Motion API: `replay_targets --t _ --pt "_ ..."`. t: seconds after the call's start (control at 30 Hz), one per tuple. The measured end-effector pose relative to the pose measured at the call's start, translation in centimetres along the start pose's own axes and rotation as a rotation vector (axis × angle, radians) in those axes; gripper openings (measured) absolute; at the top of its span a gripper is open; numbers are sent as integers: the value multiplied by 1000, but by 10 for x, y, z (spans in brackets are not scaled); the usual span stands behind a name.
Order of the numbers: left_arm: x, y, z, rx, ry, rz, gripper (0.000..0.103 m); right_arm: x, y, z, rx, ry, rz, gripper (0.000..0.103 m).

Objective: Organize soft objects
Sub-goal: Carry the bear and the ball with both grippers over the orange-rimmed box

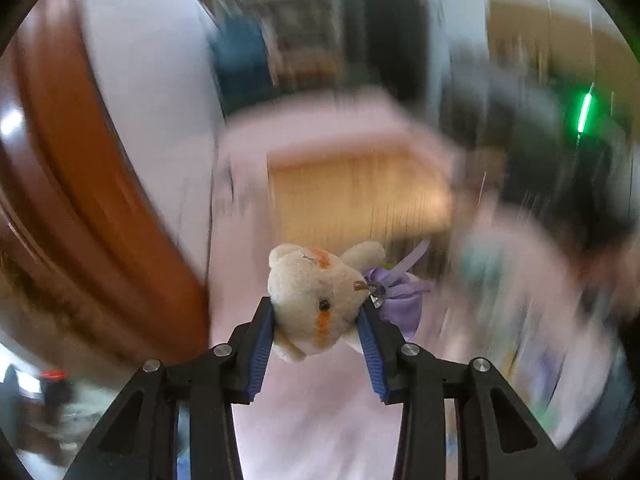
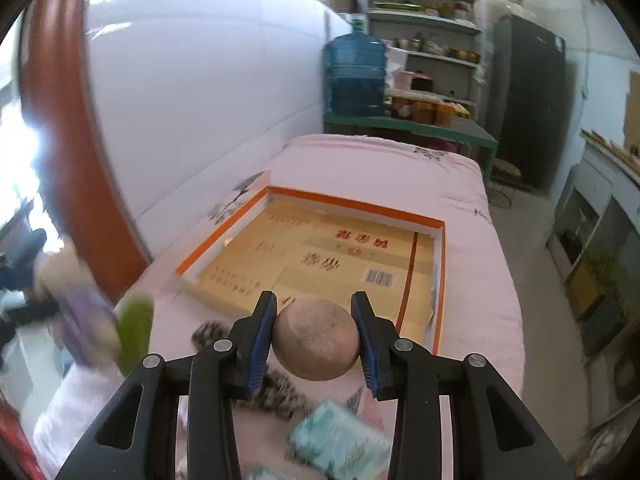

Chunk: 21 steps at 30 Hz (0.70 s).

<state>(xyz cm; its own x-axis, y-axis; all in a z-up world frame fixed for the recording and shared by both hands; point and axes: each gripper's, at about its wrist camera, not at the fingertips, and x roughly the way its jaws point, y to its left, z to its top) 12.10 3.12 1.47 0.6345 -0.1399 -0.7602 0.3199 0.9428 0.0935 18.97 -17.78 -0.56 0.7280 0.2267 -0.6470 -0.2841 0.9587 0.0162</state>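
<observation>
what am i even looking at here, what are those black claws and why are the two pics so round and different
The black claws are hand-held grippers, one in each of a person's hands; no robot is involved. Each carries a wide-angle camera looking along its fingers, which makes the pictures round. The left gripper squeezes a small cream teddy bear with a purple pouch attached; that picture is blurred by motion. The right gripper squeezes a brownish ball above a pink bed cover. On the cover sits an open, shallow cardboard box with an orange rim, and nearer the camera a pale green packet.
</observation>
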Motion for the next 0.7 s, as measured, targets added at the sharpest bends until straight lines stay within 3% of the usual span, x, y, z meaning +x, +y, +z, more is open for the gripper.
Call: replay_targets --t 0.1,0.27,0.3,0.4,0.53,0.7 --pt "23 5 -24 76 224 67 41 -10 13 -6 -42 3 10 40" --pt "17 19 -36 116 273 174 41 -11 22 -10 -57 17 26 40" --pt "13 24 -37 104 258 164 41 -10 22 -10 -53 20 29 40" --pt "-23 36 -23 -8 77 24 41 -14 18 -8 -23 -4 55 40" --pt "-42 36 10 -129 -141 -9 41 -10 9 0 25 -17 31 40" --pt "-10 23 48 -246 -239 -53 41 -1 -7 9 75 -11 -3 40"
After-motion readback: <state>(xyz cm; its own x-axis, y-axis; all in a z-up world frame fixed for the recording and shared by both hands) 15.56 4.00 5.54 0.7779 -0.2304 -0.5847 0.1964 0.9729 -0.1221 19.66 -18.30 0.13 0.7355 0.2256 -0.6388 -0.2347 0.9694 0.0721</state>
